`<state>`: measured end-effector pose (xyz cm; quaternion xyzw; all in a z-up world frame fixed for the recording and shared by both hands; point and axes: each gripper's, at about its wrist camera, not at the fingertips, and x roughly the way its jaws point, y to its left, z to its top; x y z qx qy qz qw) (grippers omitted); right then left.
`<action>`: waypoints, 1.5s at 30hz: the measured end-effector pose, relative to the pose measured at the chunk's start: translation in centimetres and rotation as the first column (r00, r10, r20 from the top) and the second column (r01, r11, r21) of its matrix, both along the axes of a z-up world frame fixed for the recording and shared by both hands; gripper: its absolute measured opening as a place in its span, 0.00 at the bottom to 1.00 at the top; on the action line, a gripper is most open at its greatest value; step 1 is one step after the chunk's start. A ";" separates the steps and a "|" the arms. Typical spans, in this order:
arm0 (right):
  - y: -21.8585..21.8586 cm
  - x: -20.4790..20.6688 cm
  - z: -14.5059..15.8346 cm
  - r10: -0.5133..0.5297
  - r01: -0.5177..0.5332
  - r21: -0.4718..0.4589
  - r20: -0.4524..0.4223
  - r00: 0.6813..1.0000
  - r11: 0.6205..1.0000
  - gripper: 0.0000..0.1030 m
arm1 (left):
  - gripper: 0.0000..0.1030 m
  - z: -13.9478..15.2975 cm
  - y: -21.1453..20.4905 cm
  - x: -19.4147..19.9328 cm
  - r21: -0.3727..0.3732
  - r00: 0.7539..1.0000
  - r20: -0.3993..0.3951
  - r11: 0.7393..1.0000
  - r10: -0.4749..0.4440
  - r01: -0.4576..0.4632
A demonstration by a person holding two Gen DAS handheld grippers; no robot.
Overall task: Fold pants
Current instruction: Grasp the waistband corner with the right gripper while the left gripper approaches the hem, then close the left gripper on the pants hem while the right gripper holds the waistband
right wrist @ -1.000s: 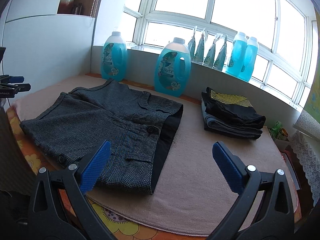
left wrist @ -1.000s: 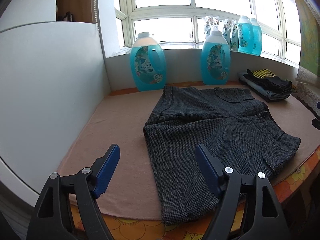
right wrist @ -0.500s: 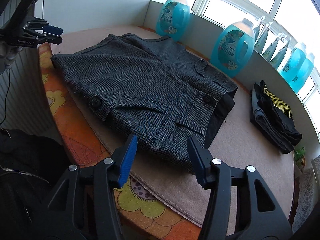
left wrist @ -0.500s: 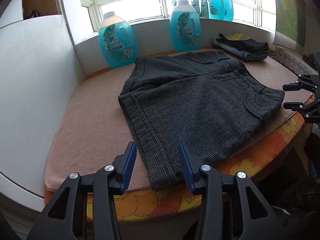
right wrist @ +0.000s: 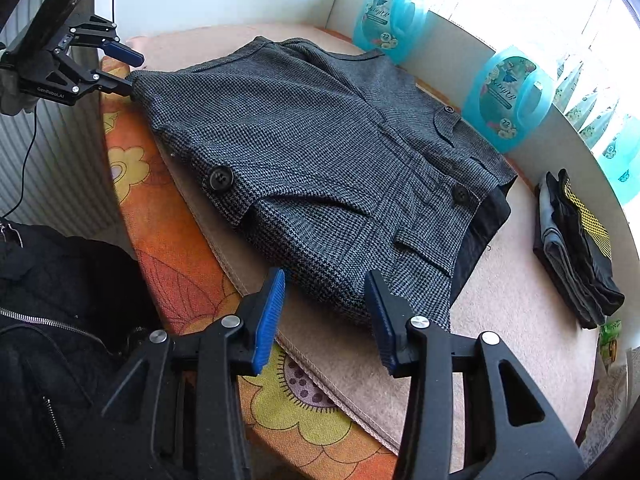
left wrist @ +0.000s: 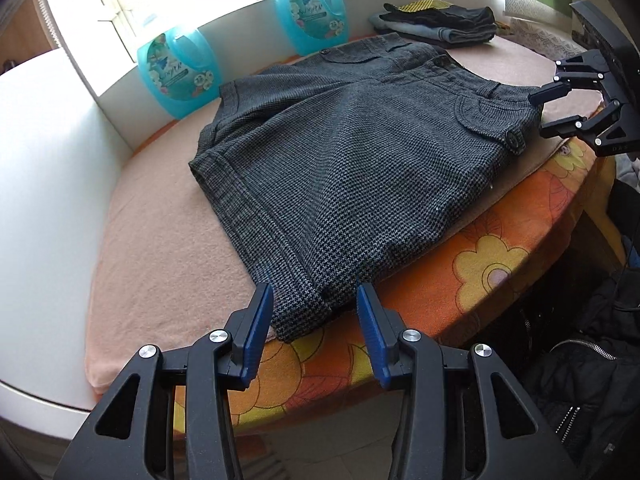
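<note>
Left wrist view: our left gripper [left wrist: 314, 320], jaws half-narrowed and gripping nothing, straddles the hem corner of the grey shorts [left wrist: 360, 152], which lie flat on the counter [left wrist: 132, 264].

Right wrist view: our right gripper [right wrist: 326, 312], jaws just narrowing, unclenched, brackets the waistband corner; shorts run lengthwise leftward.

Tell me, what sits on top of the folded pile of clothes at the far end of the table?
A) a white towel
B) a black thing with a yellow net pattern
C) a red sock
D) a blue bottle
B: on the folded pile of clothes, the top piece is black with a yellow net pattern; the blue bottles stand apart, along the wall by the window.
</note>
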<state>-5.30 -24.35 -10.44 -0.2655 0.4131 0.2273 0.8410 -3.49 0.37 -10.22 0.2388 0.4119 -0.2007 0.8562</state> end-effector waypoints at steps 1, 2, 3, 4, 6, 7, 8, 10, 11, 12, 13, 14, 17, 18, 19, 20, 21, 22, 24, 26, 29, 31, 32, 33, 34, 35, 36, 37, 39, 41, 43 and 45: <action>0.1 0.0 -0.1 0.009 -0.009 -0.010 -0.002 1.000 1.000 0.43 | 0.41 -0.1 -0.2 -0.2 0.015 1.000 0.002 1.000 -0.014 0.014; 0.3 0.0 -0.2 0.016 -0.016 -0.022 -0.004 1.000 1.000 0.43 | 0.41 -0.2 -0.3 -0.3 0.033 1.000 0.006 0.999 -0.029 0.029; 0.4 0.1 -0.4 0.022 -0.022 -0.031 -0.007 1.000 0.999 0.43 | 0.41 -0.3 -0.4 -0.4 0.047 0.999 0.011 0.998 -0.043 0.043; 0.5 0.2 -0.5 0.027 -0.028 -0.037 -0.010 1.000 0.999 0.43 | 0.41 -0.4 -0.6 -0.5 0.059 0.998 0.014 0.997 -0.053 0.052; 0.8 0.5 -0.7 0.038 -0.039 -0.050 -0.018 0.999 0.998 0.43 | 0.41 -0.4 -0.7 -0.4 0.059 0.998 0.011 0.996 -0.065 0.064; 0.9 0.6 -0.9 0.042 -0.043 -0.060 -0.018 0.999 0.997 0.43 | 0.41 -0.4 -0.8 -0.3 0.054 0.998 0.010 0.996 -0.066 0.066; 1.0 0.8 -1.0 0.044 -0.045 -0.071 -0.018 0.999 0.996 0.43 | 0.41 -0.4 -0.8 -0.2 0.052 0.998 0.008 0.996 -0.067 0.067; 1.0 1.0 -1.1 0.051 -0.053 -0.078 -0.023 0.998 0.996 0.43 | 0.41 -0.6 -0.9 0.0 0.058 0.997 0.009 0.996 -0.071 0.070; 1.1 1.1 -1.1 0.055 -0.057 -0.082 -0.024 0.998 0.995 0.42 | 0.41 -0.7 -0.9 0.0 0.061 0.997 0.007 0.996 -0.071 0.070; 1.1 1.1 -1.1 0.057 -0.059 -0.090 -0.023 0.998 0.994 0.36 | 0.41 -0.7 -0.9 0.1 0.065 0.998 0.006 0.995 -0.070 0.069; 1.0 1.2 -1.1 0.057 -0.059 -0.096 -0.023 0.998 0.994 0.32 | 0.41 -0.8 -0.9 0.2 0.067 0.998 0.006 0.995 -0.069 0.069; 1.0 1.3 -1.0 0.054 -0.056 -0.097 -0.021 0.998 0.994 0.26 | 0.41 -0.7 -0.9 0.2 0.068 0.998 0.007 0.995 -0.070 0.069; 0.8 1.9 -0.2 0.038 -0.039 -0.079 -0.011 0.999 0.996 0.16 | 0.41 -0.6 -1.0 0.3 0.072 0.997 0.014 0.994 -0.080 0.078; 0.7 2.1 0.2 0.031 -0.031 -0.070 -0.004 1.000 0.997 0.15 | 0.41 -0.5 -1.1 0.2 0.075 0.996 0.015 0.994 -0.085 0.083; 0.7 2.3 0.5 0.023 -0.023 -0.062 0.007 1.000 0.998 0.14 | 0.41 -0.5 -1.2 0.2 0.076 0.996 0.014 0.993 -0.093 0.092; 0.6 2.4 0.9 0.016 -0.015 -0.056 0.021 1.000 0.998 0.14 | 0.41 -0.5 -1.4 0.1 0.078 0.995 0.014 0.992 -0.103 0.102; 0.5 2.7 1.2 0.008 -0.006 -0.050 0.033 0.999 0.999 0.13 | 0.41 -0.5 -1.5 0.0 0.083 0.994 0.015 0.990 -0.112 0.110; 0.5 2.9 1.6 -0.002 0.004 -0.045 0.045 0.999 0.999 0.13 | 0.41 -0.6 -1.7 -0.1 0.089 0.992 0.015 0.989 -0.122 0.120; 0.2 3.6 2.3 -0.024 0.026 -0.025 0.060 0.998 0.999 0.12 | 0.42 -0.8 -2.0 -0.1 0.109 0.991 0.019 0.985 -0.135 0.132; 0.0 4.2 3.0 -0.042 0.043 0.000 0.068 0.997 0.999 0.12 | 0.42 -1.1 -2.1 0.1 0.127 0.990 0.024 0.983 -0.137 0.133; -0.1 5.0 3.8 -0.062 0.061 0.013 0.087 0.994 0.998 0.12 | 0.42 -1.3 -1.9 0.7 0.124 0.992 0.017 0.985 -0.122 0.119; -0.2 5.5 4.3 -0.074 0.072 0.026 0.091 0.993 0.997 0.12 | 0.42 -1.3 -1.7 1.1 0.114 0.994 0.011 0.987 -0.112 0.110; -0.2 5.7 4.4 -0.077 0.075 0.034 0.092 0.993 0.997 0.12 | 0.42 -1.3 -1.6 1.2 0.105 0.994 0.006 0.989 -0.110 0.109; -0.2 5.8 4.6 -0.079 0.076 0.039 0.095 0.992 0.996 0.12 | 0.41 -1.2 -1.5 1.3 0.097 0.994 0.004 0.989 -0.108 0.107; -0.2 5.8 4.6 -0.080 0.076 0.039 0.099 0.992 0.996 0.12 | 0.37 -1.2 -1.5 1.4 0.091 0.994 0.001 0.990 -0.107 0.107; -0.1 5.8 4.6 -0.080 0.076 0.038 0.103 0.992 0.996 0.12 | 0.27 -1.2 -1.4 1.4 0.084 0.994 -0.005 0.991 -0.106 0.106; -0.1 5.8 4.6 -0.080 0.077 0.038 0.103 0.991 0.996 0.12 | 0.25 -1.1 -1.4 1.4 0.081 0.994 -0.004 0.991 -0.105 0.105; -0.1 5.7 4.6 -0.081 0.078 0.039 0.102 0.991 0.996 0.12 | 0.24 -1.0 -1.4 1.4 0.075 0.994 0.000 0.992 -0.106 0.106; -0.1 5.6 4.7 -0.086 0.082 0.043 0.099 0.991 0.996 0.12 | 0.18 -0.6 -1.3 1.4 0.061 0.995 0.016 0.993 -0.103 0.102; -0.2 5.4 4.7 -0.092 0.088 0.045 0.107 0.990 0.995 0.12 | 0.15 0.1 -1.1 1.6 0.033 0.995 0.037 0.995 -0.092 0.091; -0.2 5.2 4.8 -0.098 0.093 0.048 0.118 0.988 0.994 0.12 | 0.14 0.9 -0.8 2.1 0.008 0.995 0.069 0.997 -0.073 0.073; -0.2 5.1 5.0 -0.104 0.098 0.054 0.130 0.986 0.994 0.12 | 0.13 1.7 -0.7 2.7 -0.011 0.993 0.104 0.998 -0.056 0.058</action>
